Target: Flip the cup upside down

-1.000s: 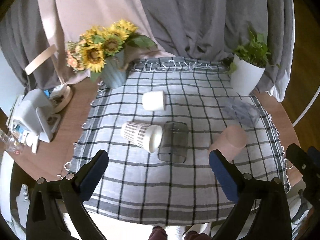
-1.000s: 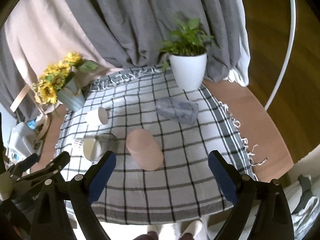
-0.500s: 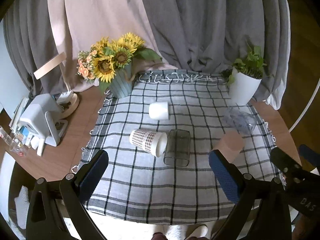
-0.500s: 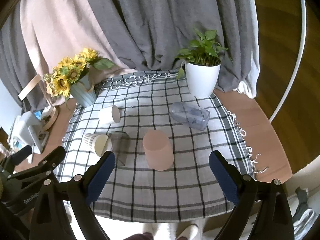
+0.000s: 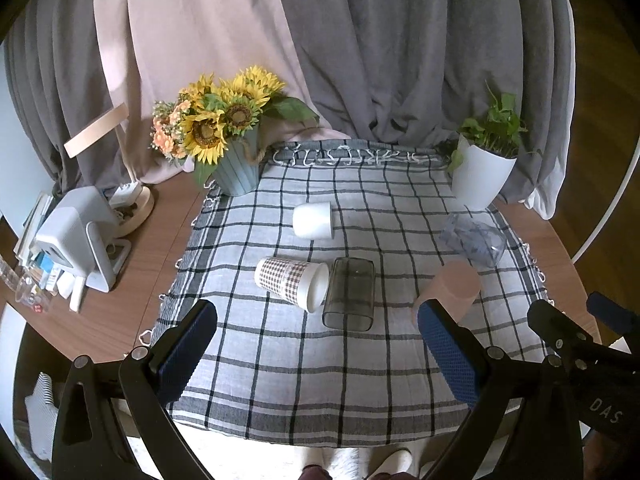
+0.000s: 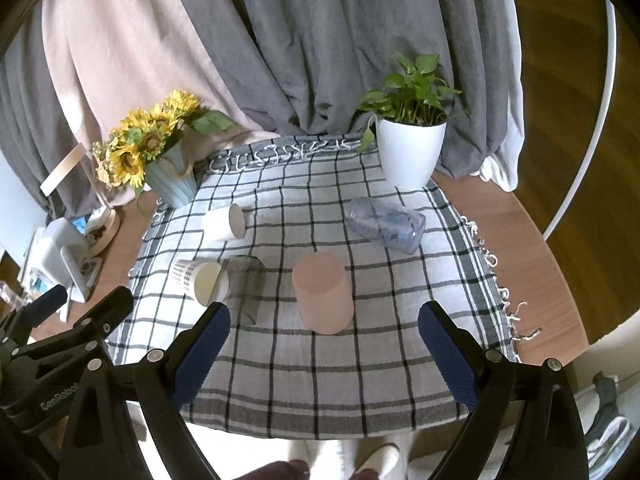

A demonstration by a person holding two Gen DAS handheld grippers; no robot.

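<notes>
A pink cup [image 6: 322,296] stands upside down on the checked cloth [image 6: 360,364]; it also shows in the left wrist view [image 5: 452,288]. Lying on their sides are a white cup [image 5: 313,221] [image 6: 224,222], a checked paper cup [image 5: 292,282] [image 6: 199,278], a dark clear glass [image 5: 350,294] [image 6: 244,280] and a clear bluish cup [image 5: 472,238] [image 6: 386,226]. My left gripper [image 5: 316,354] is open and empty, held above the cloth's near edge. My right gripper [image 6: 322,356] is open and empty, just short of the pink cup.
A sunflower vase [image 5: 236,164] stands at the cloth's back left and a white potted plant [image 5: 482,176] at the back right. A grey device [image 5: 76,232] and small clutter sit on the wooden table at the left. Curtains hang behind.
Both grippers have pulled back and up from the table, so the cups look smaller and farther. The cups have not moved.
</notes>
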